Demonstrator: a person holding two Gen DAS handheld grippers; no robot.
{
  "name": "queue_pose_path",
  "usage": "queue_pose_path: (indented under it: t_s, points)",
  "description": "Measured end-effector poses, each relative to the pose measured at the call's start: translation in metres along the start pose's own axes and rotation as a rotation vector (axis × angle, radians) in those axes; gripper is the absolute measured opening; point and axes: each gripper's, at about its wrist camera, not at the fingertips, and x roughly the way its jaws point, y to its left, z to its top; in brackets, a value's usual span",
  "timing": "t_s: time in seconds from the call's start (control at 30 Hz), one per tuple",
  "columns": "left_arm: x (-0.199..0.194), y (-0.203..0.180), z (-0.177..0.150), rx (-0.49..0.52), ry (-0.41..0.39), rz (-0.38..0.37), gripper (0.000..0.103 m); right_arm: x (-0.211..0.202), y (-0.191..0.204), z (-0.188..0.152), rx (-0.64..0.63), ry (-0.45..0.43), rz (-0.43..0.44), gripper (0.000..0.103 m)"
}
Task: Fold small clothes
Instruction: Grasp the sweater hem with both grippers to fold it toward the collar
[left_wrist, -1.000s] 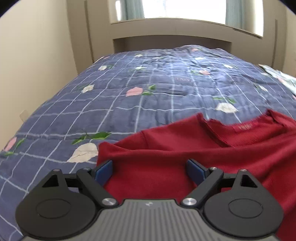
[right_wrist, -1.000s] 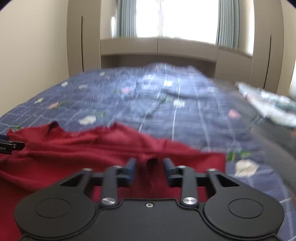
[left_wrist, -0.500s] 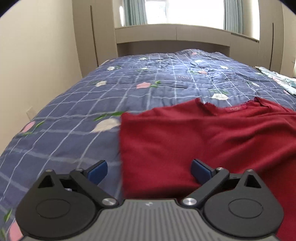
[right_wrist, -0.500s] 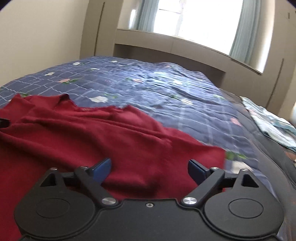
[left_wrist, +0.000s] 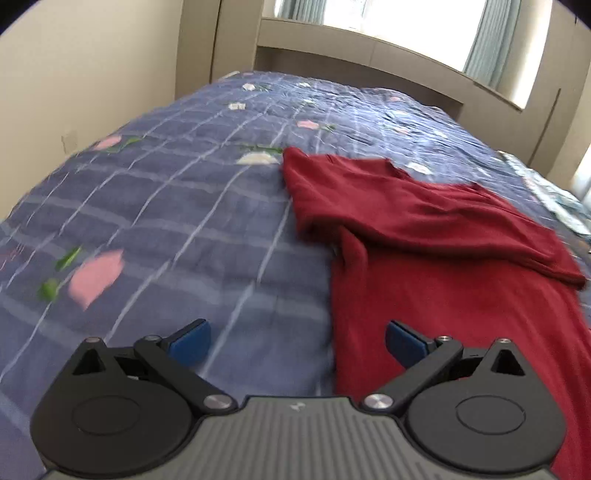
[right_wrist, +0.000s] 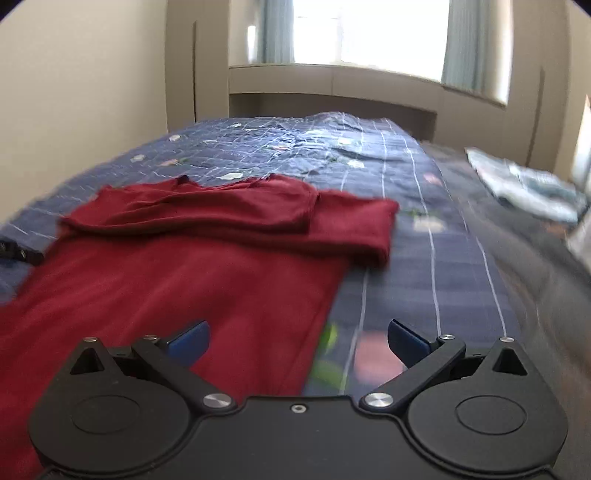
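**Red top lies part-folded on the bed, both hand-held grippers spread and empty**

A dark red knit top (left_wrist: 443, 266) lies spread on a blue checked quilt (left_wrist: 177, 206) with pink and white flower prints, which covers the bed. Its upper part, with the sleeves, is folded across the body in an overlapping layer; the right wrist view shows that layer (right_wrist: 229, 210) lying over the flat lower part.

The left hand-held gripper (left_wrist: 297, 341) hovers over the garment's left edge with its blue pads wide apart: one pad (left_wrist: 190, 341) is over bare quilt, the other (left_wrist: 404, 343) over red fabric. Nothing is between them.

The right hand-held gripper (right_wrist: 297, 339) is likewise spread wide and holds nothing, sitting above the garment's right edge.

A pale patterned cloth (right_wrist: 524, 184) lies at the bed's right side, well apart from the top. Both views are motion-blurred.
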Motion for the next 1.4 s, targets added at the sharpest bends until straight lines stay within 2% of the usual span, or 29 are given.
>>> queue_pose_path:
  t_s: [0.1,0.2,0.3,0.4,0.5,0.57,0.63,0.77,0.83,0.9,1.0,1.07,1.1,1.13,1.2,1.3,1.4]
  points:
    - [-0.033,0.010,-0.025,-0.048,0.036,-0.045,0.103,-0.040,-0.001,-0.024,0.153,0.025,0.051,0.102]
    - [-0.061,0.012,-0.048,-0.063,0.061,-0.066,0.103,-0.072,0.009,-0.044,0.245,0.034,0.067,0.102]
    - [-0.084,0.007,-0.071,-0.080,0.080,-0.090,0.103,-0.093,0.029,-0.062,0.254,0.034,0.057,0.102]
    - [-0.097,0.005,-0.091,-0.095,0.110,-0.075,0.103,-0.106,0.052,-0.076,0.192,0.030,0.008,0.102]
    - [-0.111,0.002,-0.108,-0.097,0.096,-0.066,0.102,-0.118,0.065,-0.087,0.152,0.013,-0.007,0.095]
    - [-0.116,0.002,-0.113,-0.112,0.097,-0.086,0.102,-0.125,0.062,-0.092,0.197,-0.004,0.022,0.094]
    - [-0.119,0.003,-0.118,-0.132,0.104,-0.110,0.101,-0.129,0.052,-0.095,0.274,-0.008,0.025,0.087]
    - [-0.125,-0.004,-0.122,-0.114,0.120,-0.106,0.087,-0.129,0.035,-0.097,0.369,-0.011,-0.004,0.074]
    - [-0.126,-0.007,-0.122,-0.119,0.128,-0.094,0.080,-0.123,0.035,-0.095,0.372,0.003,-0.003,0.061]
    - [-0.126,-0.008,-0.121,-0.136,0.136,-0.088,0.072,-0.115,0.038,-0.096,0.373,0.031,-0.003,0.053]
    - [-0.127,-0.011,-0.120,-0.162,0.146,-0.111,0.052,-0.105,0.045,-0.100,0.379,0.065,0.017,0.049]
    - [-0.124,-0.012,-0.120,-0.187,0.158,-0.134,0.015,-0.102,0.048,-0.103,0.356,0.077,-0.006,0.032]
    - [-0.123,-0.013,-0.120,-0.200,0.169,-0.132,0.012,-0.103,0.049,-0.103,0.342,0.076,-0.021,0.014]
    - [-0.124,-0.014,-0.119,-0.194,0.162,-0.127,0.007,-0.105,0.048,-0.103,0.334,0.072,-0.020,0.008]
    - [-0.133,-0.021,-0.117,-0.143,0.111,-0.108,0.006,-0.112,0.042,-0.102,0.325,0.050,-0.014,0.006]
    - [-0.149,-0.025,-0.108,-0.085,0.044,-0.073,0.005,-0.129,0.032,-0.096,0.277,0.007,-0.069,0.005]
    - [-0.160,-0.018,-0.098,-0.096,0.041,-0.094,0.005,-0.147,0.017,-0.091,0.265,-0.022,-0.083,0.005]
